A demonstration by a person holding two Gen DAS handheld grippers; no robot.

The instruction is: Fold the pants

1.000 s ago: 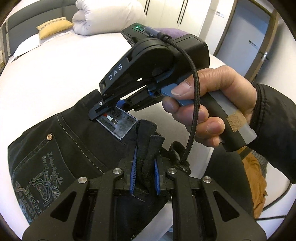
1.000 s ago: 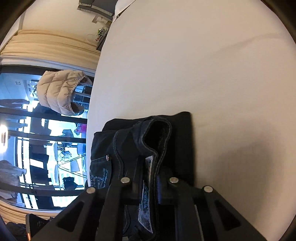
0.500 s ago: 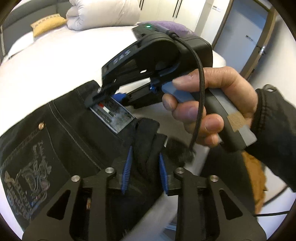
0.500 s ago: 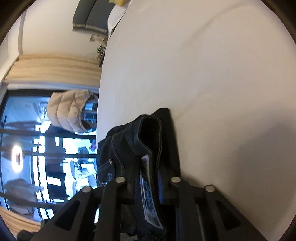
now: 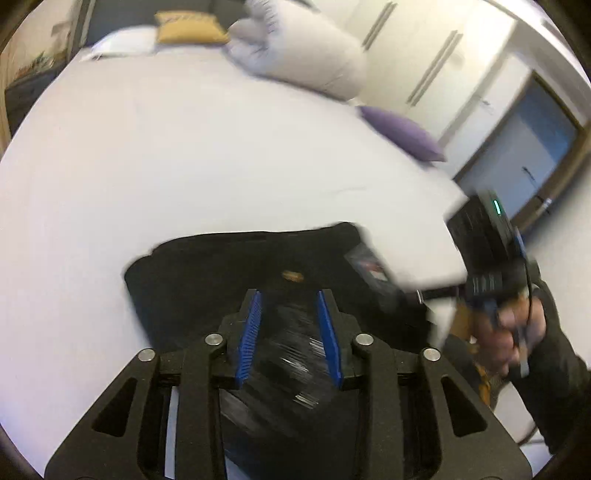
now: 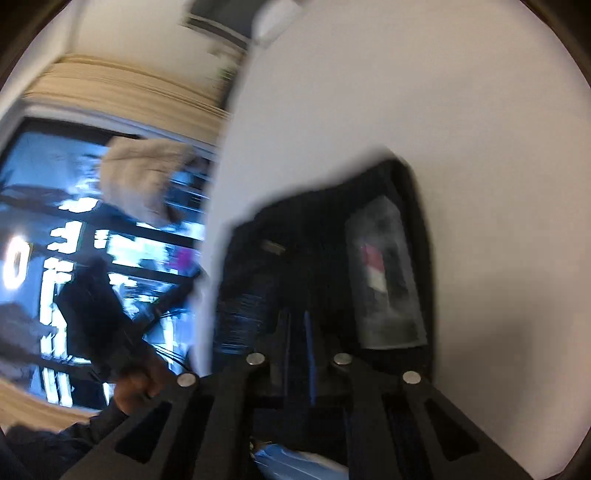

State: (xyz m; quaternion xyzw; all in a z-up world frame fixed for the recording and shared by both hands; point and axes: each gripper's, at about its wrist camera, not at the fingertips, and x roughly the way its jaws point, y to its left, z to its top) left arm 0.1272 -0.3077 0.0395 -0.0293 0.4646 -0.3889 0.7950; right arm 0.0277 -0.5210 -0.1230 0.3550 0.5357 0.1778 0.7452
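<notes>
While the left hand-held gripper [image 5: 290, 332] is seen low in the middle of the left wrist view with its blue pads [image 5: 250, 334] a little apart, its jaws are closing; dark cloth lies between and under them, but it cannot be told through the blur whether the cloth is pinched. In the right wrist view the right hand-held gripper [image 6: 298, 341] is shown at the lower middle with its fingers drawn fully together, and no cloth appears to be caught in them. The pants [image 5: 229, 269] are laid as a compact dark bundle on the white bed [image 5: 184, 155], in the lower middle of the left view, with a grey label [image 6: 384, 273] turned up at the right side of the bundle. Most of the folding is judged to be done, since the garment lies in a short stacked packet; at most a last tidying or pressing flat seems to be left. Farther out, a rolled white duvet [image 5: 299, 55] and a yellow pillow [image 5: 188, 27] are seen at the top of the left view, and a purple cushion [image 5: 402, 133] at the upper right. A beige jacket [image 6: 144, 177] is seen before a window at the left of the right view. Nothing on the bed is seen in the way; the two devices are near each other over the bundle.
</notes>
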